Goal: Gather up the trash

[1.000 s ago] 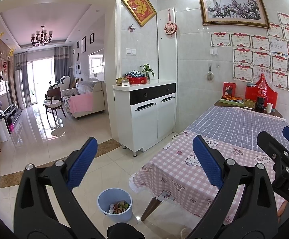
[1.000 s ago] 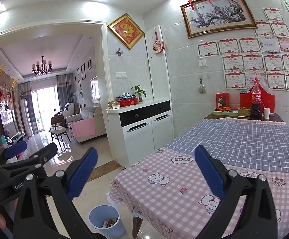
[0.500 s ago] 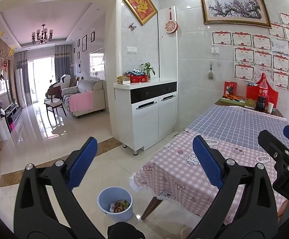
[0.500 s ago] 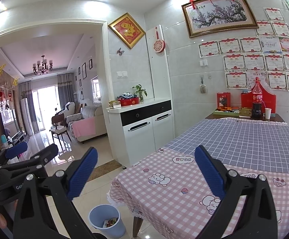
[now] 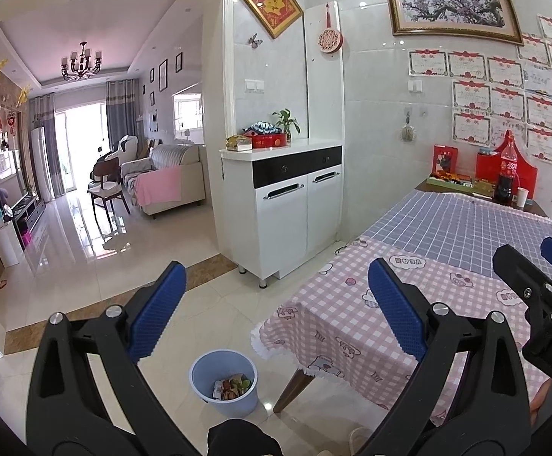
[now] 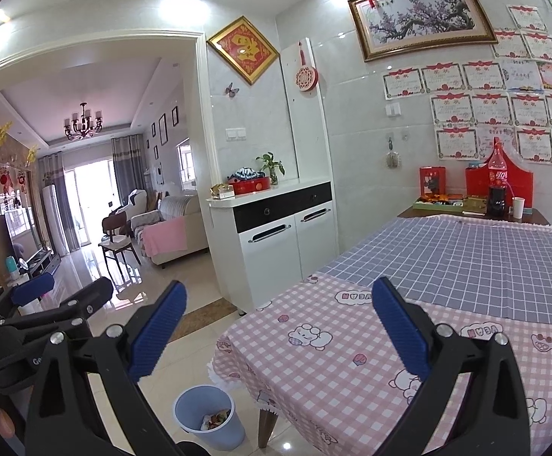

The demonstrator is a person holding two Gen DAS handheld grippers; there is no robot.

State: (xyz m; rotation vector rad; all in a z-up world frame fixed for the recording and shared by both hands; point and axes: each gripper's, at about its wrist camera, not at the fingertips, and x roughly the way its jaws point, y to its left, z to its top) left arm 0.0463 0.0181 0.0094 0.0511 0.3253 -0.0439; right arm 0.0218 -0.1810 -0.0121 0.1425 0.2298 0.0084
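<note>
A light blue trash bin (image 5: 224, 382) stands on the floor by the table's near left corner, with colourful wrappers (image 5: 233, 385) inside. It also shows in the right wrist view (image 6: 207, 421). My left gripper (image 5: 276, 304) is open and empty, held above the floor and bin. My right gripper (image 6: 277, 323) is open and empty, above the table's near left edge. The right gripper shows at the right edge of the left wrist view (image 5: 541, 288). The left gripper shows at the left of the right wrist view (image 6: 48, 304).
The table (image 6: 465, 266) has a pink checked cloth near and a blue checked cloth far. At its far end stand a cola bottle (image 6: 498, 186), a paper cup (image 6: 518, 207) and red boxes. A white cabinet (image 5: 287, 209) stands against the wall. The living room lies beyond on the left.
Both views have drifted slightly; the scene sits a touch lower and to the right. Both grippers stay open and empty.
</note>
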